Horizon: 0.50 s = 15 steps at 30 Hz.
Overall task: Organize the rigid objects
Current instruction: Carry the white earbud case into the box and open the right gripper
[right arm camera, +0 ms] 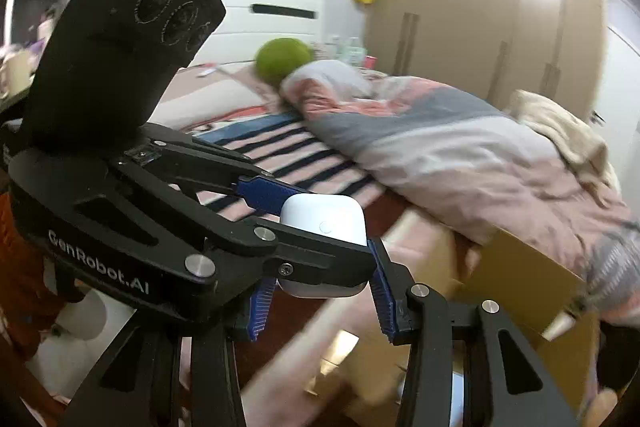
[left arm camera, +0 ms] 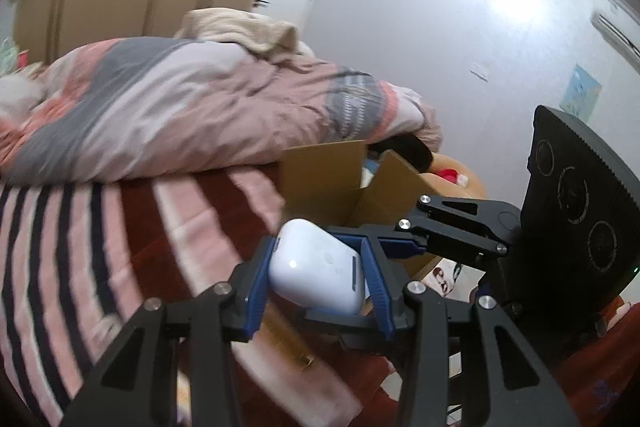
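Observation:
A white earbud case [left arm camera: 316,267] is held in the air above the bed, near an open cardboard box [left arm camera: 340,179]. My left gripper [left arm camera: 316,279] is shut on the case, its blue pads [left arm camera: 256,291] pressing both sides. My right gripper [right arm camera: 320,301] reaches in from the right; its blue pads [right arm camera: 384,303] sit around the lower part of the same case [right arm camera: 324,227] with small gaps on both sides. In the right wrist view the left gripper [right arm camera: 304,223] crosses from the left and grips the case.
A pink and grey quilt [left arm camera: 192,111] lies bunched on the striped bed sheet [left arm camera: 60,267]. The box [right arm camera: 520,291] sits at the bed's edge against the quilt. A green round cushion [right arm camera: 282,61] lies at the far end. Wardrobes [right arm camera: 488,19] stand behind.

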### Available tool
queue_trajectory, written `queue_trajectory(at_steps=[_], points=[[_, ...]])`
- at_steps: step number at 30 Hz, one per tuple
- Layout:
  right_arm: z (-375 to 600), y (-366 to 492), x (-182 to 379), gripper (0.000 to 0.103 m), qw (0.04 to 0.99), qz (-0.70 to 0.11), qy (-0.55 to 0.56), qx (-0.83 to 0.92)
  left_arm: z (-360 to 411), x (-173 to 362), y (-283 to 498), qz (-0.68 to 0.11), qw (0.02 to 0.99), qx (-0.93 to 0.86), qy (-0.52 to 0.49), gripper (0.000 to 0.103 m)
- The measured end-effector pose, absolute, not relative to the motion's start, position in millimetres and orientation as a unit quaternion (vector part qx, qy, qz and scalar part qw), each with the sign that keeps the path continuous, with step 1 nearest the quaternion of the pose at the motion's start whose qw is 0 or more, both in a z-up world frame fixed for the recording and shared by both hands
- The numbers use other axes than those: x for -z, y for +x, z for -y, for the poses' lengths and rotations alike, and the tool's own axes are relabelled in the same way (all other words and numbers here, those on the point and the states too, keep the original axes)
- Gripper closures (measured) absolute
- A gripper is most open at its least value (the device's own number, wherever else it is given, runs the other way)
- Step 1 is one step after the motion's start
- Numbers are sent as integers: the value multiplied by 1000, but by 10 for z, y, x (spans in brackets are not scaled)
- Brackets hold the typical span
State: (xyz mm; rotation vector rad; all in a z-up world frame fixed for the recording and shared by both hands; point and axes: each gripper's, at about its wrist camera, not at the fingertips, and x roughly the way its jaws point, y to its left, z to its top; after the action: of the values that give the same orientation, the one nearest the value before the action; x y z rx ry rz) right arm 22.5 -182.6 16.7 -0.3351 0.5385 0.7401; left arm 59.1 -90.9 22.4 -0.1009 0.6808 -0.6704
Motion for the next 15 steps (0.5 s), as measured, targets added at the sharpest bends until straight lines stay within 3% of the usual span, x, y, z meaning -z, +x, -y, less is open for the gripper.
queue_trajectory(at_steps=[13, 14, 15], points=[[2848, 704, -27, 63, 897, -323, -129, -272, 2064, -85, 1207, -363, 854, 373, 7, 61], [2893, 732, -12, 60, 899, -326, -126, -266, 2093, -70, 1216, -365, 853, 374, 9, 52], [2931, 729, -12, 46, 901, -324, -125, -258, 2122, -70, 1221, -365, 854, 372, 11, 39]])
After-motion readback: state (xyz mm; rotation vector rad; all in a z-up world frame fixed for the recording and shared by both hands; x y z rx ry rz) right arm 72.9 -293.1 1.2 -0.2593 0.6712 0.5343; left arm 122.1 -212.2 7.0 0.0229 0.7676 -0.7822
